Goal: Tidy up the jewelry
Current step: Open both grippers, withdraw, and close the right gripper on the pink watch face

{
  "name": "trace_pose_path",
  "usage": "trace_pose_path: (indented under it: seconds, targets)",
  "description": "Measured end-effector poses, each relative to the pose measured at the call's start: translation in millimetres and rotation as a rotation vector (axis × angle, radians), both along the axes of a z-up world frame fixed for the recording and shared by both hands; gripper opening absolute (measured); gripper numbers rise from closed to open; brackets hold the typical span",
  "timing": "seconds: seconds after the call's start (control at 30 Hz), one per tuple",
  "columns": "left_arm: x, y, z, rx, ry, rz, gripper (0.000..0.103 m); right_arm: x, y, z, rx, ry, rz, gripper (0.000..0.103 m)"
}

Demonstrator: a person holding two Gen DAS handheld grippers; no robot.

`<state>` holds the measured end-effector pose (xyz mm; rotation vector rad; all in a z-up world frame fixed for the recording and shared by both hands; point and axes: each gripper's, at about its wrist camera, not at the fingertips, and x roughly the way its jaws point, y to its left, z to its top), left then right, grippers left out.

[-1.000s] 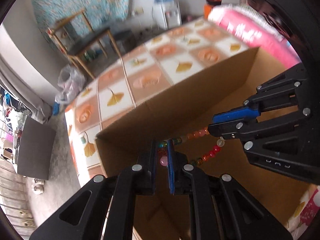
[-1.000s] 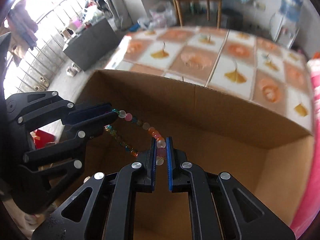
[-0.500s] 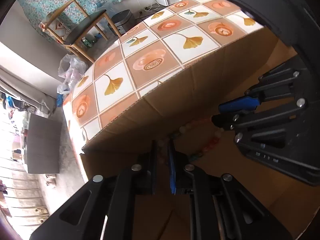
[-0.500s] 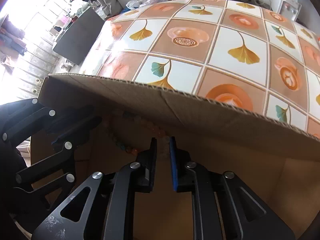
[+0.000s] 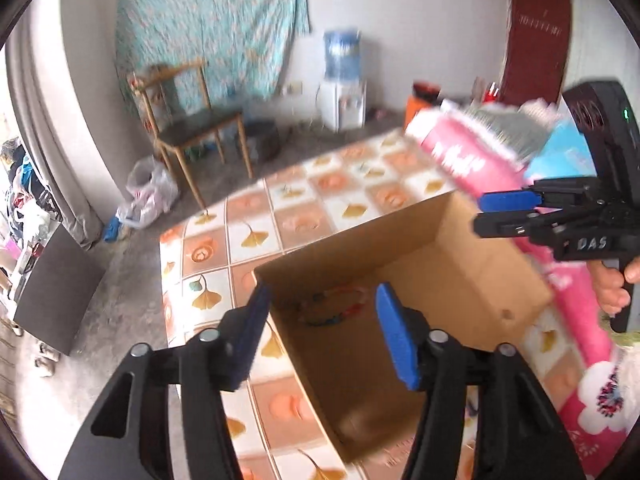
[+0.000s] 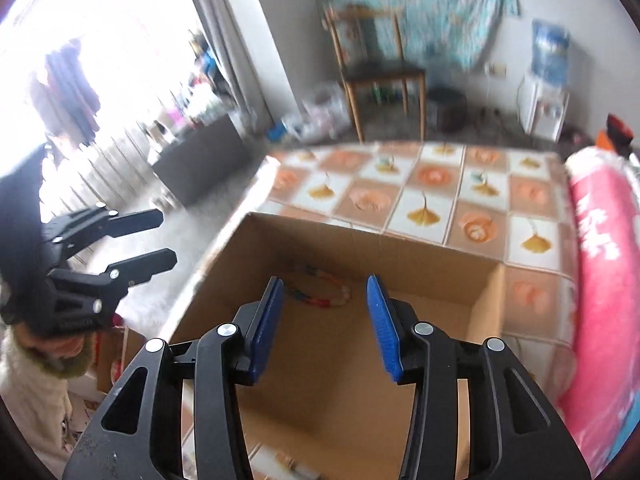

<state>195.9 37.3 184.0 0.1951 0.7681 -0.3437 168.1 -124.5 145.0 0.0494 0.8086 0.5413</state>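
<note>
A: Beaded, many-coloured — item one, bracelet [image 5: 334,305], lying loose on the floor of the box [image 5: 472,264], toward its far left corner.

B: Handling?

A: Judged light, limp and apt to roll; beads smooth, cord possibly fragile. Best pinched across one stretch of the strand, not scooped.

B: Container?

A: Cardboard, open-topped, standing on the tablecloth [image 6: 424,196]; the bracelet is the only content visible. A pink pack [image 6: 604,248] lies just beside its right wall.

B: Grippers?

A: Left gripper [image 5: 322,330] — jaws wide, empty, above the box's near left edge. Right gripper [image 6: 326,318] likewise wide and empty, over the box.
</note>
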Motion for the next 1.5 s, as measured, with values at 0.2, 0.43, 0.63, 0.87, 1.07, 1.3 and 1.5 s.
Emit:
trace_pose_path:
  seconds: [0.2, 0.43, 0.63, 0.87, 1.07, 1.3, 1.5]
  targets:
    - [-104.7, 17.6, -0.5, -0.135, -0.124, -0.045, 0.074, -86.4, -26.7, -6.2, 0.113, -0.059, 0.025, 0.048]
    - [-141.4, -0.9, -98.6, -0.182, -0.033, -0.017, 0.075, -131.6, -36.2, -77.4, 0.108, 0.05, -0.048, 0.049]
    - [-122.7, -33.0, -167.1, -0.057, 0.034, 0.011, 0.075, -129.3, -2.5, -120.2, -0.075, 0.103, 0.019, 0.049]
    - [-101.4, -50.2, -200.9, -0.001, 0.078, -0.009, 0.056, -115.6, 41.1, -153.6, -0.345, 0.046, 0.198, 0.059]
    - [-87.3, -46.9, -209.7, -0.036, 0.113, -0.016, 0.041, -108.5, 57.4, -171.0, -0.499, 0.029, 0.306, 0.059]
    - [-84.9, -46.6, -208.6, -0.042, 0.11, -0.034, 0.039, -105.3, 72.1, -175.9, -0.603, 0.007, 0.395, 0.058]
    - [-85.6, -43.2, -209.9, -0.044, 0.1, -0.047, 0.039, -90.5, 64.3, -175.6, -0.66, 0.035, 0.454, 0.051]
